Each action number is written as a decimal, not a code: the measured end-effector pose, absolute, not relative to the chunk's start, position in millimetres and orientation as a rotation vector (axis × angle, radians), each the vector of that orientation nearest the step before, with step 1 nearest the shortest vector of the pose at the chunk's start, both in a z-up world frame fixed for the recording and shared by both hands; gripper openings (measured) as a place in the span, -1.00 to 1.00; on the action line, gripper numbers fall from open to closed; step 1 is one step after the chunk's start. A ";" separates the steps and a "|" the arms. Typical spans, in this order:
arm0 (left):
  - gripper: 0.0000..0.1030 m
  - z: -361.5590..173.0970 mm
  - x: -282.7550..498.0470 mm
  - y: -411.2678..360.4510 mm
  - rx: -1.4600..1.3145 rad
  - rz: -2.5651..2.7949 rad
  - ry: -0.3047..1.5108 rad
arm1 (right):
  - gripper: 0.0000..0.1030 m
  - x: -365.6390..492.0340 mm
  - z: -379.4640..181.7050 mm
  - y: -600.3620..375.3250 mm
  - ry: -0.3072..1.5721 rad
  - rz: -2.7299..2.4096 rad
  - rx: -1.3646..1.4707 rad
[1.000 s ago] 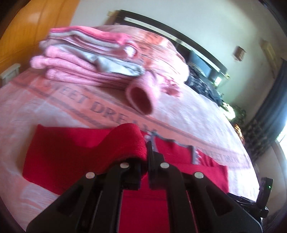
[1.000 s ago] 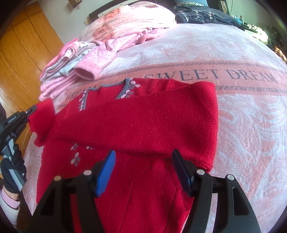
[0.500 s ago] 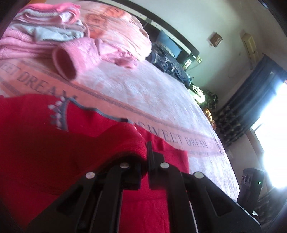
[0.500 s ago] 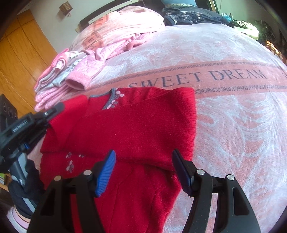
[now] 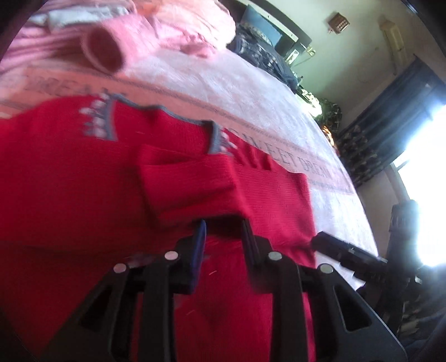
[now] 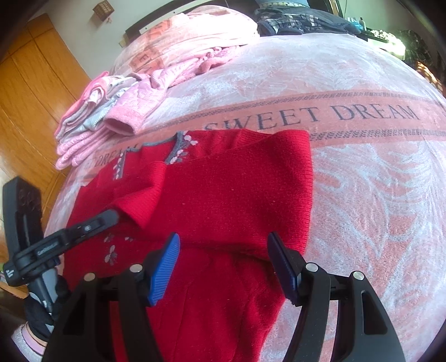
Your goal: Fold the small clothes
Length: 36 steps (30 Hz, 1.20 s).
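Note:
A red knit sweater [image 6: 237,195] with grey floral neck trim lies flat on the pink "SWEET DREAM" blanket [image 6: 376,172]. Both sleeves are folded across its chest. The left sleeve's cuff [image 5: 186,183] rests on the body just beyond my left gripper [image 5: 223,236], which is open and holds nothing. In the right wrist view the left gripper [image 6: 111,215] has its tip beside that cuff [image 6: 142,200]. My right gripper [image 6: 223,264] hovers open over the sweater's lower part, blue pads wide apart, below the folded right sleeve.
A stack of folded pink and grey clothes [image 6: 92,125] sits at the back left, with a pink quilted sleeve [image 6: 131,114] hanging off it. Dark clothing [image 6: 301,19] lies at the bed's far end. A wooden wardrobe [image 6: 28,92] stands to the left.
My left gripper carried the sleeve cuff rightward across the sweater, opened and let it drop onto the chest. The right gripper stayed open, almost still.

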<state>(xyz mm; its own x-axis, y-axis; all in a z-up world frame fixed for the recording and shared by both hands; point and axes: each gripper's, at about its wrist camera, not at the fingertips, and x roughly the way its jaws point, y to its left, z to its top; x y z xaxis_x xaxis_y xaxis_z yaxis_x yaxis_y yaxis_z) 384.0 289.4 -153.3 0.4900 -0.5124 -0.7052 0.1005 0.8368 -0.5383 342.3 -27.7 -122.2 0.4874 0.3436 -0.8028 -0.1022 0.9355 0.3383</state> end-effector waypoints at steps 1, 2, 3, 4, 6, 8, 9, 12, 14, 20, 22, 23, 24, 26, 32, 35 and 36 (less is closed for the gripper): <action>-0.51 -148.5 376.7 305.5 -0.436 -0.351 0.980 | 0.28 341.6 -121.8 -26.5 1.029 0.286 0.264; -0.46 -146.4 375.4 321.8 -0.414 -0.314 0.970 | 0.28 341.5 -121.2 -23.9 1.031 0.301 0.271; -0.46 -144.4 376.2 335.1 -0.396 -0.279 0.966 | 0.28 341.2 -120.6 -20.6 1.036 0.316 0.274; -0.45 -144.5 379.4 353.0 -0.381 -0.228 0.964 | 0.28 340.8 -119.9 -17.6 1.039 0.325 0.271; -0.40 -150.8 391.5 381.3 -0.379 -0.176 0.990 | 0.28 339.7 -117.4 -10.3 1.045 0.329 0.246; -0.40 -162.4 406.2 402.3 -0.358 -0.139 1.039 | 0.28 341.6 -115.5 -4.6 1.062 0.336 0.246; -0.40 -168.7 412.0 408.3 -0.342 -0.125 1.061 | 0.28 343.9 -114.4 -2.5 1.068 0.347 0.261; -0.40 -185.6 420.3 423.7 -0.366 -0.145 1.092 | 0.28 365.3 -111.1 9.8 1.085 0.384 0.328; -0.37 -184.4 419.9 423.3 -0.354 -0.152 1.085 | 0.28 389.0 -115.7 24.8 1.134 0.380 0.338; -0.16 -179.6 413.8 409.4 -0.305 -0.181 1.062 | -0.69 435.4 -148.8 66.2 1.305 0.439 0.369; -0.17 -174.3 412.0 408.3 -0.325 -0.189 1.054 | -0.83 436.1 -148.5 69.7 1.297 0.447 0.366; -0.18 -171.6 411.6 409.9 -0.343 -0.197 1.047 | -0.85 434.1 -142.4 68.9 1.273 0.453 0.353; -0.18 -167.7 410.7 412.6 -0.365 -0.211 1.036 | -0.86 430.7 -137.8 66.4 1.252 0.454 0.347; -0.16 -164.9 408.4 411.8 -0.358 -0.216 1.034 | -0.86 423.5 -127.5 57.7 1.214 0.409 0.304; -0.15 -178.3 412.0 404.2 -0.305 -0.205 1.069 | -0.74 420.7 -144.8 63.5 1.269 0.307 0.140; -0.14 -176.0 412.3 409.6 -0.349 -0.210 1.077 | -0.59 414.3 -115.1 74.1 1.190 0.272 0.035; -0.14 -174.0 411.7 410.8 -0.355 -0.212 1.079 | -0.57 412.1 -107.4 77.6 1.167 0.276 0.008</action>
